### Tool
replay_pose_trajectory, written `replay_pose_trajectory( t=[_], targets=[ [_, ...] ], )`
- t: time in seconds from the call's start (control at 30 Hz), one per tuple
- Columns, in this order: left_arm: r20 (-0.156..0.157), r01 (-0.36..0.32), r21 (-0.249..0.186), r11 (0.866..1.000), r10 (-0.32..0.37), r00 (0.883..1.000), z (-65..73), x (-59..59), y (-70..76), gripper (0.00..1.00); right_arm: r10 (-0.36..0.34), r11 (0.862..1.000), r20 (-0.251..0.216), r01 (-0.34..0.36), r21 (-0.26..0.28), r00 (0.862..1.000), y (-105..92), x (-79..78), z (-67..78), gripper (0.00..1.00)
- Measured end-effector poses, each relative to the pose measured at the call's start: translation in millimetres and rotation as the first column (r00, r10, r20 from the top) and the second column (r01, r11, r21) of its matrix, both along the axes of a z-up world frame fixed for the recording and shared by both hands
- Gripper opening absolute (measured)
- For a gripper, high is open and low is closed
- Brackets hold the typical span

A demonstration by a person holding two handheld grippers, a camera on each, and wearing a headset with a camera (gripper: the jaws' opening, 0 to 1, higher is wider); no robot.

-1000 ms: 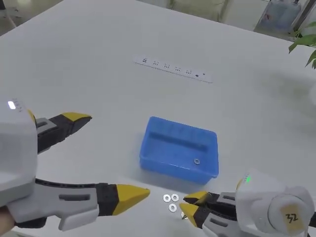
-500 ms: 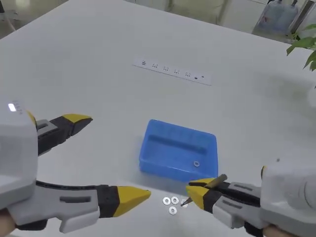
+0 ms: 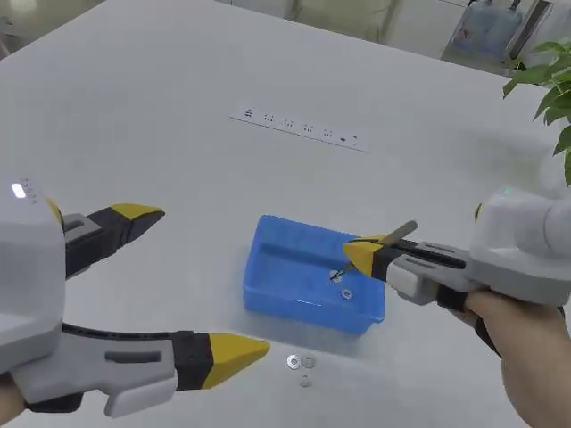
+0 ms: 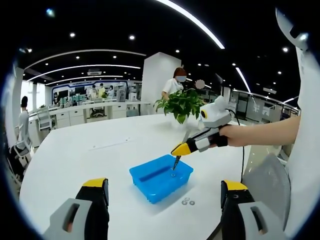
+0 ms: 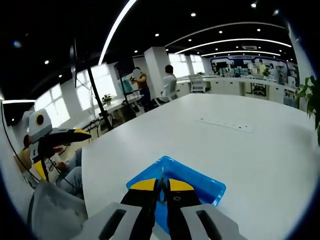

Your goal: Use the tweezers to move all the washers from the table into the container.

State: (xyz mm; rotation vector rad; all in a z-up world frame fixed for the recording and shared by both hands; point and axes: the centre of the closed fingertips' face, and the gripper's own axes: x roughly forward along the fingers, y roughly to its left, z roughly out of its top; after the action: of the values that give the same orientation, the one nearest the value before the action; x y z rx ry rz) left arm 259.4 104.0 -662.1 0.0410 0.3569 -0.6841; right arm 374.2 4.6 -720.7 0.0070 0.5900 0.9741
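The blue container [image 3: 268, 283] sits on the white table, with one washer [image 3: 346, 293] lying inside it. My right gripper [image 3: 361, 254] is shut on the tweezers [image 3: 398, 234] and holds them over the container; their tip points down into it with a small washer at the tip. Three washers [image 3: 301, 362] lie on the table just in front of the container. My left gripper [image 3: 214, 279] hangs open to the left, holding nothing. In the left gripper view the container [image 4: 145, 175], the right gripper [image 4: 187, 148] and the loose washers [image 4: 188, 201] appear ahead. The right gripper [image 5: 161, 185] looks down at the container [image 5: 202, 186].
A white power strip [image 3: 299, 129] lies farther back on the table. A green plant [image 3: 549, 89] stands at the right edge. People and desks fill the room behind. My left gripper [image 5: 60, 137] shows at the left of the right gripper view.
My right gripper has lifted the tweezers from the washers on the table and carried them back over the container. The left gripper has stayed put.
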Motion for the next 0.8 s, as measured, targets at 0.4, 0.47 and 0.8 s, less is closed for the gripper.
replay_pose_trajectory(
  t=[0.4, 0.47, 0.8],
  targets=[
    [-0.017, -0.008, 0.001, 1.0, 0.008, 1.0, -5.4, -0.2, 8.4, 0.95, -0.027, 1.0, -0.128, 0.025, -0.016, 0.991, 7.5, 18.5, -39.1, 0.03],
    [-0.014, -0.007, 0.0, 1.0, 0.007, 1.0, -4.7, 1.3, 7.6, 0.95, -0.025, 0.999, -0.128, 0.02, -0.037, 0.991, 6.7, 17.6, -41.9, 0.03],
    [-0.012, 0.011, -0.001, 1.0, -0.011, 1.0, -3.3, 3.7, 1.6, 0.95, -0.019, 0.998, -0.127, 0.011, -0.066, 0.992, -0.8, 15.4, -49.4, 0.03]
  ],
)
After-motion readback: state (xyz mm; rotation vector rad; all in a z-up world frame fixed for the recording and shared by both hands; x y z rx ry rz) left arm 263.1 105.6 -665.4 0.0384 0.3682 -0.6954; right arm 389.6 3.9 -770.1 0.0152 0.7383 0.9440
